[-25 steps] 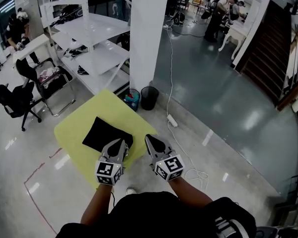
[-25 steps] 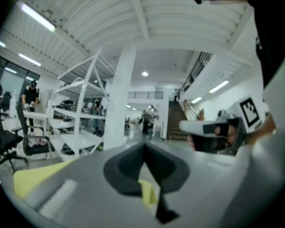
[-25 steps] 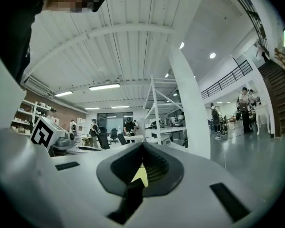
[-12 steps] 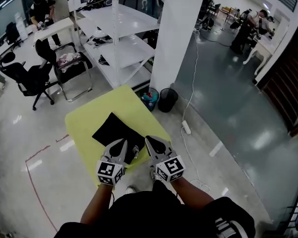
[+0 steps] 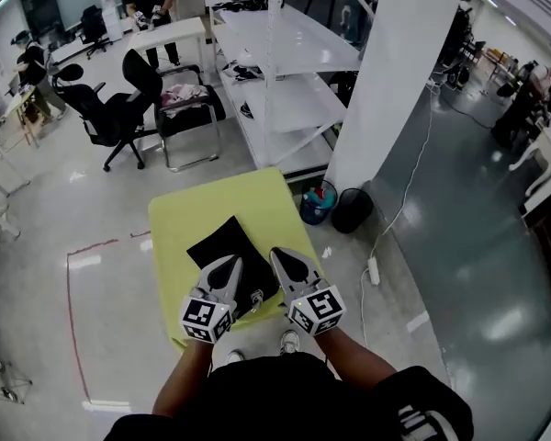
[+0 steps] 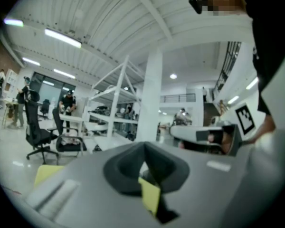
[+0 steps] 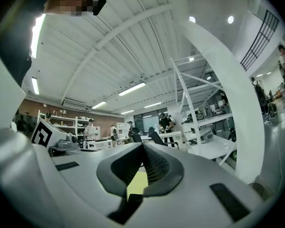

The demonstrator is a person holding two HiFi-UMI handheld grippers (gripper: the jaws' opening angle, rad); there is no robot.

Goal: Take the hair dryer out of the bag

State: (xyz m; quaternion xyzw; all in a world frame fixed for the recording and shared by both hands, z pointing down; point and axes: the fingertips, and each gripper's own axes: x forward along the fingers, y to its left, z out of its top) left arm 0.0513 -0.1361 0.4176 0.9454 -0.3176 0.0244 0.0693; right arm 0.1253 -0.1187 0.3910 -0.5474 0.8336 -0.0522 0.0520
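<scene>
Since a second ago the yellow table and the black bag have swung round to sit straight ahead. Left gripper is level, jaws pressed together on nothing, tip over the bag's near edge. Right gripper is alongside, level, also closed and empty, by the bag's right corner. Hair dryer not visible, probably inside the bag.

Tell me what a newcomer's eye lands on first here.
The lime-yellow square table stands out against the pale glossy floor, with a flat black fabric bag lying on it. At its near edge hover two grey claws backed by black-and-white marker cubes: the left claw and the right claw, both shut and empty. Behind rise a thick white pillar and white metal shelving.
</scene>
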